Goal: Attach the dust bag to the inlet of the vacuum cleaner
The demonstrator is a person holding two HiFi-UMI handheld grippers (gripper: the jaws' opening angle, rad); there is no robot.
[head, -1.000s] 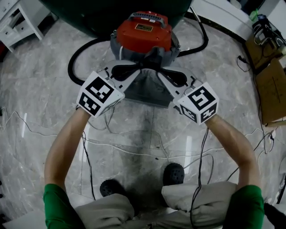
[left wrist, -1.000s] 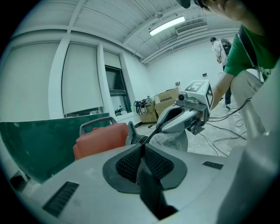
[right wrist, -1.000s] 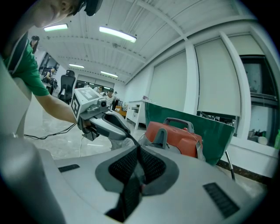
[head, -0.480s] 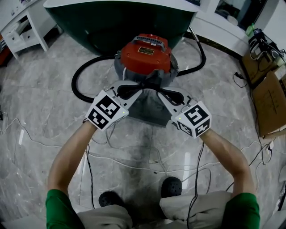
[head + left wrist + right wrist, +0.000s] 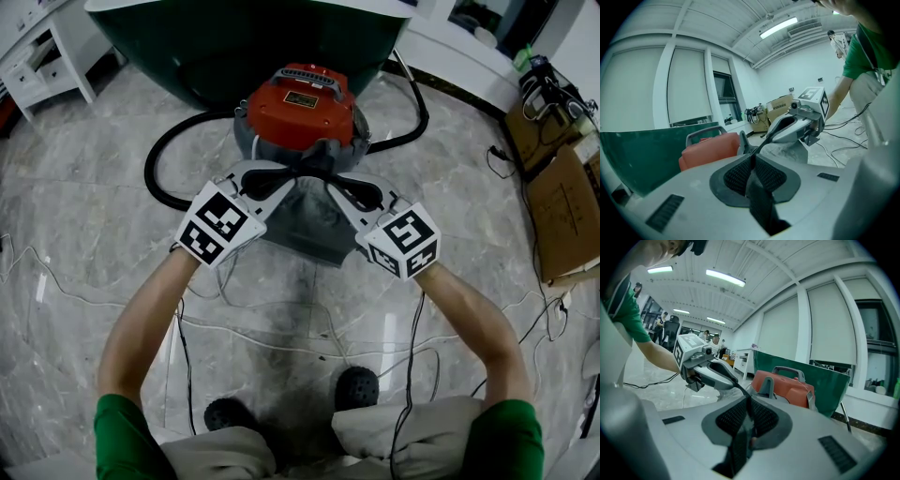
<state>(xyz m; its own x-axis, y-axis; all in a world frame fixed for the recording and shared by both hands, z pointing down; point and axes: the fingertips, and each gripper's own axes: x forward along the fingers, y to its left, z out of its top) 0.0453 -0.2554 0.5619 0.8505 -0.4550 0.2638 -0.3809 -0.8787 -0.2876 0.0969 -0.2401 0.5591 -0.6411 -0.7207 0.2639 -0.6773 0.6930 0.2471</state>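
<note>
Head view: the vacuum cleaner (image 5: 302,105), with its red lid, stands on the marble floor (image 5: 84,216); its black hose (image 5: 157,155) loops out on the left of the picture. The grey dust bag (image 5: 305,214) hangs against the front of the machine's body, below the lid; its upper edge is up where the two tools meet. I see the left hand-held gripper (image 5: 299,172) come in from the left and the right hand-held gripper (image 5: 324,177) from the right; their tips nearly touch, just in front of the vacuum cleaner.

Left gripper view: jaws clenched, pads pressed on a thin dark edge of the dust bag.

Right gripper view: same condition; jaws clenched on the bag's edge, red lid just beyond.

I cannot see the inlet; the tips cover it. Loose cables (image 5: 281,323) lie on the floor near the person's shoes (image 5: 356,386).
</note>
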